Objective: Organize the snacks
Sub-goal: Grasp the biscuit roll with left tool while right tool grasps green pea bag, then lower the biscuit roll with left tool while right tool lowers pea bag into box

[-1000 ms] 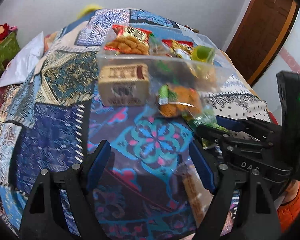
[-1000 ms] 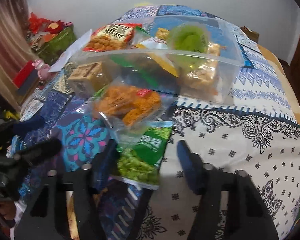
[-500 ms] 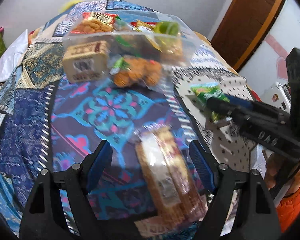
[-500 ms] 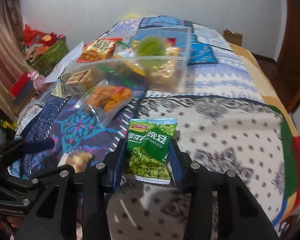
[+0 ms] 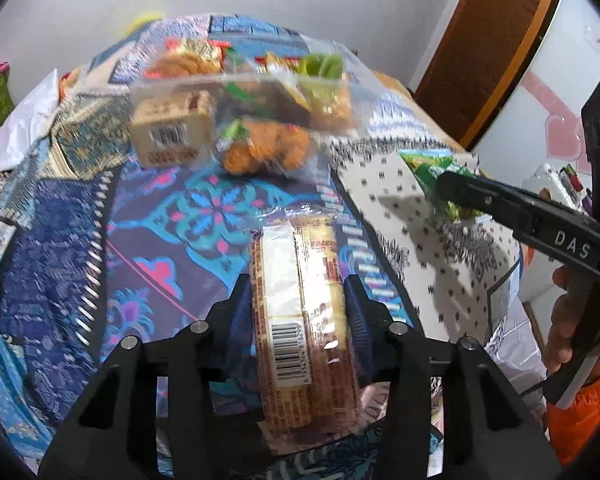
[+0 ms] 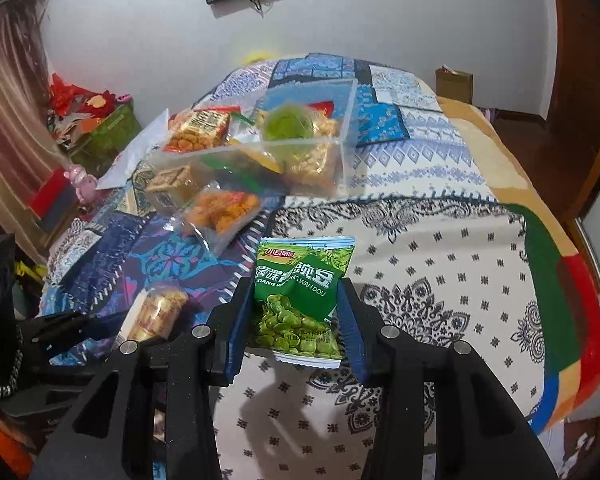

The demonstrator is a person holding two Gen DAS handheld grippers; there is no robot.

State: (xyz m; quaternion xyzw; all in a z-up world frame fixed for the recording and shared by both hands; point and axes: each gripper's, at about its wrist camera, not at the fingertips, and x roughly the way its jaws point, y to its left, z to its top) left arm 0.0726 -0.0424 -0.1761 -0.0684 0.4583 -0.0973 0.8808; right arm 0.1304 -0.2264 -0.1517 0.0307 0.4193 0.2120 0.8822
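Note:
A long clear-wrapped biscuit pack (image 5: 300, 264) lies lengthwise on the patchwork quilt. My left gripper (image 5: 298, 292) is closing on it, and its blue pads touch both long sides. A green pea packet (image 6: 300, 280) hangs upright above the white patterned part of the quilt, with my right gripper (image 6: 296, 300) shut on it. The same packet (image 5: 432, 164) shows at the right of the left wrist view. Further back stands a clear plastic container (image 6: 340, 148) with several snacks inside. A bag of orange snacks (image 6: 224, 208) and a beige box (image 5: 168, 132) lie just in front of it.
The quilt (image 6: 460, 280) covers a bed that drops off at the right edge. A brown door (image 5: 492, 40) is at the right, and red and green clutter (image 6: 92, 120) sits on the floor at the left. A hand with an orange sleeve (image 5: 580, 412) holds the right gripper.
My left gripper moved over the biscuit pack and its jaws came in from wide apart onto the pack's sides. My right gripper shut on the pea packet and lifted it back from the container.

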